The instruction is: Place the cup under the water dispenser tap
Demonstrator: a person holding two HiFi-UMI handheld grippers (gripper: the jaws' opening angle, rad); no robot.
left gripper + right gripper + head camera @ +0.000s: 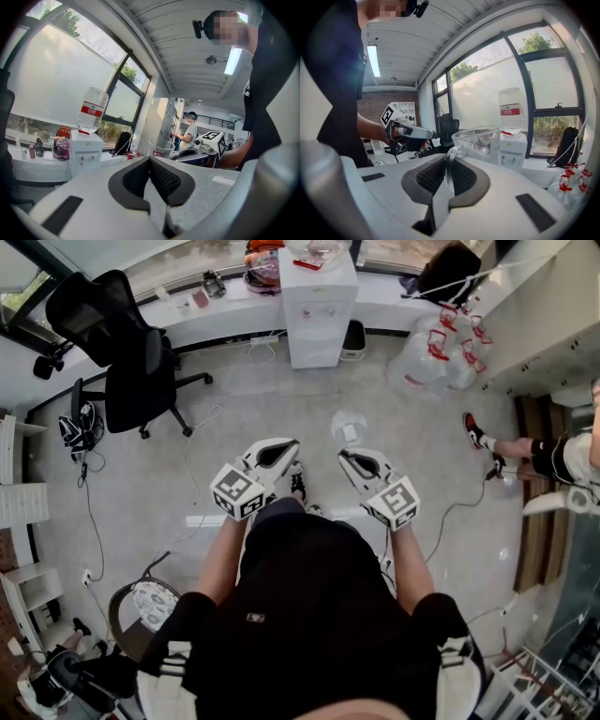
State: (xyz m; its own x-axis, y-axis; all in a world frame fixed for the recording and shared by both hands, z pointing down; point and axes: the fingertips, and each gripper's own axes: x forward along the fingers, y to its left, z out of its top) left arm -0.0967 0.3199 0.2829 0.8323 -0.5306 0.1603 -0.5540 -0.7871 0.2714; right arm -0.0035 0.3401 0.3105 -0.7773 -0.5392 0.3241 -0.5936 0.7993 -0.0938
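A clear glass cup [482,139] with a handle is held out in front of me; my right gripper [448,174] is shut on the handle, with the bowl of the cup beyond the jaws. The head view shows the cup [349,427] just ahead of the right gripper [345,458], above the floor. My left gripper [292,445] is alongside, its pads [149,169] closed together on nothing. The white water dispenser [319,307], with a bottle [92,110] on top, stands against the window counter ahead. Its taps [514,158] face me from some distance.
A black office chair [124,345] stands at the left. Empty water bottles with red handles [436,354] lie right of the dispenser. A person's legs [525,452] stretch in from the right. Cables cross the floor, and a round stool [141,607] sits near my left.
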